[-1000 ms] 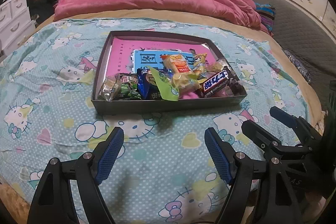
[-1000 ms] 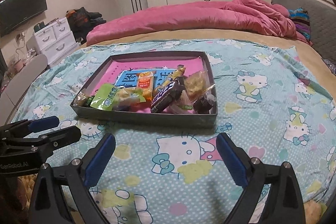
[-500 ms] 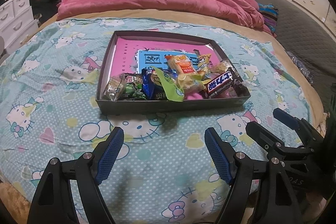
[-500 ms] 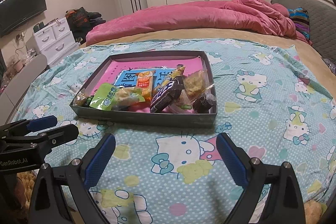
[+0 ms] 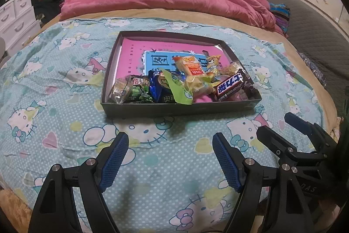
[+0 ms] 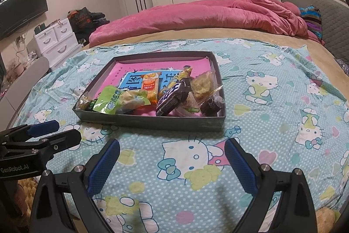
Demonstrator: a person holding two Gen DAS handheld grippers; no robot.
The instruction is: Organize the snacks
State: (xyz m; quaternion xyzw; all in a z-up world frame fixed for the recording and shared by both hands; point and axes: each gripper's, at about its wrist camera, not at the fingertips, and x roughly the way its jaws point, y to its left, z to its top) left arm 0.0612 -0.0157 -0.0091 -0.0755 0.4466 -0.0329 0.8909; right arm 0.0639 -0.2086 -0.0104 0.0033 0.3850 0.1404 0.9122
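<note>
snacks (image 5: 185, 82) sit piled in the box (image 5: 174, 108) — i only drifted closer. left gripper (image 5: 170, 158) and right gripper (image 6: 172, 163) spread wide, holding nothing.

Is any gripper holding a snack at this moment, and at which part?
Nothing is held. The left gripper and right gripper are both open over the blanket; the snacks lie in the tray.
</note>
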